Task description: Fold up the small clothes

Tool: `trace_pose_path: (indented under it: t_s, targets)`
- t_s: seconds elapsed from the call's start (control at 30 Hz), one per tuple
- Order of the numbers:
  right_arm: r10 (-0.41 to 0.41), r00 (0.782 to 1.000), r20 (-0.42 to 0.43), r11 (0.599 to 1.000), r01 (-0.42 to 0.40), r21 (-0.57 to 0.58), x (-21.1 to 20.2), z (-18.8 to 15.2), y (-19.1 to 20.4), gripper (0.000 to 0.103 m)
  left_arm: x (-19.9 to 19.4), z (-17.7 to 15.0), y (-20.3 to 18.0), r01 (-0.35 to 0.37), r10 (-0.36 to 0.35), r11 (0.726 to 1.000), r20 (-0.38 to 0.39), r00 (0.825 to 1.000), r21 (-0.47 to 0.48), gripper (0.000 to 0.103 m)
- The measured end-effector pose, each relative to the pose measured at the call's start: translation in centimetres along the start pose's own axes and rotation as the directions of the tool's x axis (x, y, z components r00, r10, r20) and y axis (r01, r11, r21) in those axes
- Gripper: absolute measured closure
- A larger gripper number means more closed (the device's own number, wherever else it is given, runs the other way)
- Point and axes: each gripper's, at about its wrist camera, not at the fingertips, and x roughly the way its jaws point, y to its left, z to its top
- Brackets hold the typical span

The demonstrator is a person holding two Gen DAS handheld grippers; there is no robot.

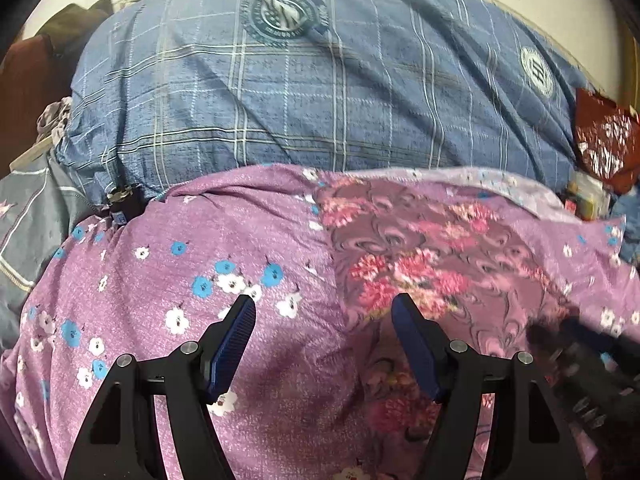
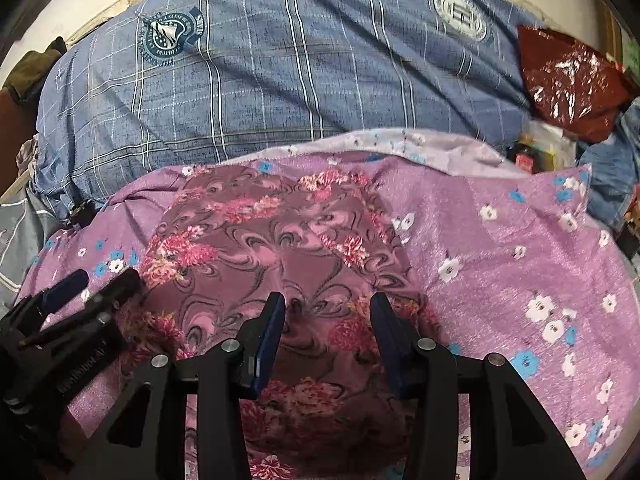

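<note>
A small mauve cloth with pink flowers and dark swirls point(image 2: 280, 248) lies flat on a purple sheet with white and blue flowers point(image 2: 520, 240). It also shows in the left wrist view point(image 1: 432, 248), right of centre. My right gripper point(image 2: 328, 308) is open and empty, low over the cloth's near part. My left gripper point(image 1: 324, 308) is open and empty, over the cloth's left edge where it meets the sheet point(image 1: 160, 280). The left gripper also shows at the lower left of the right wrist view point(image 2: 102, 284). The right gripper is a dark blur at the right edge of the left wrist view point(image 1: 576, 344).
A big blue plaid pillow point(image 1: 320, 92) with round emblems lies behind the sheet; it also shows in the right wrist view point(image 2: 280, 72). A dark red shiny bag point(image 2: 568, 80) and small clutter sit at the far right. Grey striped fabric point(image 1: 28, 220) lies at the left.
</note>
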Motion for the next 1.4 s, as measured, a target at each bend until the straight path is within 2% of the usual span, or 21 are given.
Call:
trace_pose_path:
  t_s: [0.07,0.17,0.3,0.37,0.43,0.57,0.6,0.67,0.83,0.87,0.9,0.93,0.97,1.0,1.07,1.17,1.3,1.4]
  targets:
    - [0.033,0.996,-0.080,0.999,-0.031,0.031,1.6,-0.3,-0.7,0.057,0.6,-0.2,0.0,0.007,-0.007,1.000,-0.027,1.000,0.006,0.032]
    - [0.064,0.995,-0.075,0.997,-0.060,0.054,1.3,-0.1,-1.3,0.057,2.5,-0.6,-0.4,0.005,0.000,0.999,-0.108,0.994,0.045,0.032]
    - [0.101,0.995,-0.012,0.992,-0.099,0.074,0.3,0.2,-2.1,0.058,2.4,0.0,0.1,0.019,-0.016,1.000,-0.101,0.995,0.025,0.032]
    - [0.099,0.994,0.047,0.991,-0.102,0.085,-0.5,1.0,-2.8,0.057,2.0,0.3,0.6,0.032,-0.032,0.999,-0.083,0.996,0.002,0.032]
    - [0.135,0.988,0.069,0.982,-0.143,0.122,-0.5,2.2,-3.7,0.056,1.9,0.6,1.0,0.027,-0.028,1.000,-0.073,0.997,-0.012,0.032]
    - [0.182,0.983,0.022,0.971,-0.184,0.155,2.0,5.8,-4.6,0.056,3.2,1.3,1.6,0.015,-0.016,1.000,-0.086,0.996,-0.018,0.032]
    - [0.180,0.984,0.007,0.971,-0.179,0.156,2.8,6.6,-4.8,0.054,4.0,1.3,1.6,0.022,-0.023,1.000,-0.108,0.994,-0.014,0.032]
    - [0.176,0.983,-0.048,0.975,-0.167,0.150,5.2,8.5,-4.8,0.045,4.8,1.4,1.6,0.039,-0.041,0.999,-0.129,0.991,-0.017,0.032]
    - [0.163,0.971,-0.173,0.981,-0.142,0.132,10.8,11.2,-4.2,0.043,5.7,1.7,0.7,0.040,-0.034,0.998,-0.132,0.991,0.042,0.032]
    - [0.169,0.965,-0.199,0.979,-0.142,0.145,11.7,11.3,-4.4,0.049,5.7,1.8,0.8,0.043,-0.037,0.998,-0.132,0.991,0.045,0.032]
    - [0.175,0.960,-0.221,0.977,-0.142,0.156,12.2,11.2,-4.4,0.060,5.8,1.8,0.9,0.045,-0.040,0.998,-0.133,0.990,0.040,0.032]
    - [0.169,0.956,-0.241,0.979,-0.134,0.156,12.5,11.1,-4.4,0.088,5.8,1.8,1.0,0.049,-0.044,0.998,-0.134,0.990,0.032,0.032]
    - [0.154,0.962,-0.226,0.982,-0.123,0.146,12.2,11.1,-4.6,0.096,5.9,1.9,1.2,0.054,-0.051,0.998,-0.135,0.989,0.020,0.032]
    - [0.161,0.968,-0.192,0.980,-0.134,0.146,11.6,11.1,-4.8,0.098,5.9,1.9,1.4,0.054,-0.052,0.998,-0.134,0.990,0.010,0.032]
    - [0.181,0.977,-0.114,0.972,-0.160,0.175,10.1,11.3,-5.7,0.098,5.7,2.1,1.6,0.042,-0.042,0.999,-0.115,0.992,-0.001,0.032]
    - [0.174,0.983,-0.061,0.967,-0.158,0.201,9.4,11.1,-6.5,0.098,5.3,1.9,1.3,0.029,-0.028,0.999,-0.090,0.996,0.013,0.032]
    - [0.123,0.980,-0.159,0.975,-0.089,0.203,13.3,9.4,-6.5,0.094,6.2,1.1,0.2,0.025,-0.016,0.997,-0.135,0.991,0.067,0.030]
    - [0.117,0.981,-0.155,0.971,-0.080,0.225,12.9,9.3,-7.0,0.078,6.3,1.2,0.1,0.017,-0.006,0.997,-0.139,0.990,0.075,0.030]
